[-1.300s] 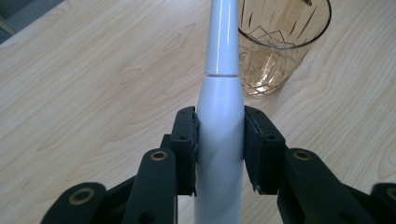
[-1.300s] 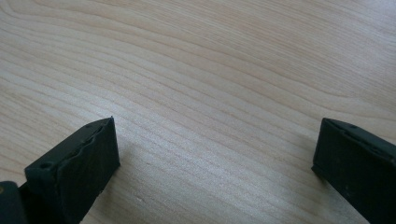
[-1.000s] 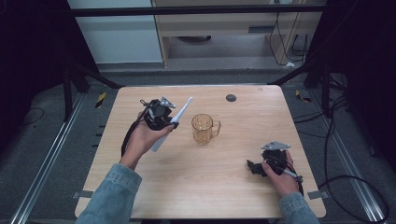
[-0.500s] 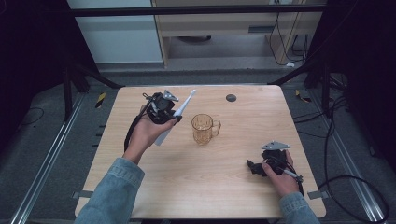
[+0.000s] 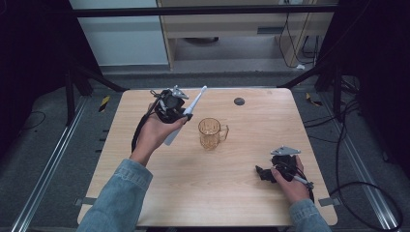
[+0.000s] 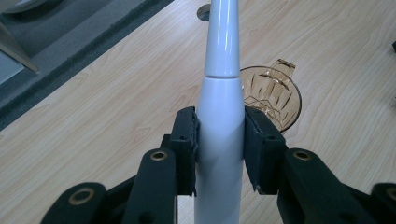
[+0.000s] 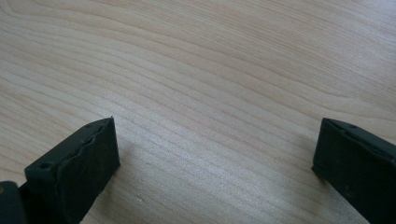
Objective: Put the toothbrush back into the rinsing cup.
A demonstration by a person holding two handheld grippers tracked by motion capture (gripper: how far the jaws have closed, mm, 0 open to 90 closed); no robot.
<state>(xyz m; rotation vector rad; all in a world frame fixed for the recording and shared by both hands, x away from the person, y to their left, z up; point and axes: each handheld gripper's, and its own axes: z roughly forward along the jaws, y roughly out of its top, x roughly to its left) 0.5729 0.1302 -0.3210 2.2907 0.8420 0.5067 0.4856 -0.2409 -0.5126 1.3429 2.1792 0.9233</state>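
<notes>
High view: white plastic electric toothbrush lifted off pale wooden table, pinched in left gripper, left of amber glass mug; not yet in mug | left gripper view: jaws clamped on handle, mug just beyond | right gripper view: right gripper spread wide, empty, over bare wood.
</notes>
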